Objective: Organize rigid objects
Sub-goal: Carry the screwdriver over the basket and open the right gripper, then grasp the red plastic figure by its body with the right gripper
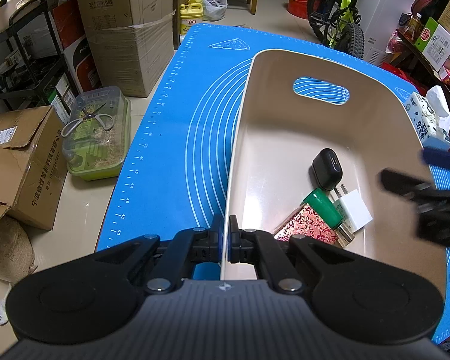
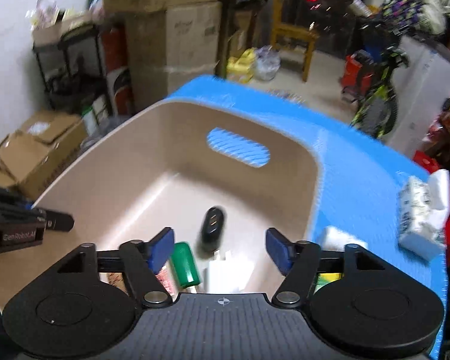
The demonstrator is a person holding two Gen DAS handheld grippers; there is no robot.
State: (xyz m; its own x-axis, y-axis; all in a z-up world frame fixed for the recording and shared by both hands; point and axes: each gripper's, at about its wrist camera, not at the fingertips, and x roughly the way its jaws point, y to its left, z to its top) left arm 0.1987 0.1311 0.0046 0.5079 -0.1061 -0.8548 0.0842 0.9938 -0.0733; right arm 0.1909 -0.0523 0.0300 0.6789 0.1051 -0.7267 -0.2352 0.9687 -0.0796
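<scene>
A beige bin with a handle slot stands on a blue mat. My left gripper is shut on the bin's near left wall, one pad on each side. In the bin lie a black case, a green cylinder, a white plug charger and a red floral box. My right gripper hangs open over the bin, with nothing between its pads; the black case, green cylinder and charger lie below it. In the left wrist view the right gripper is blurred at the right edge.
A tissue pack lies on the mat right of the bin. Beside the table on the floor are cardboard boxes and a clear-lidded green box with scissors. A bicycle and a wooden chair stand beyond the far edge.
</scene>
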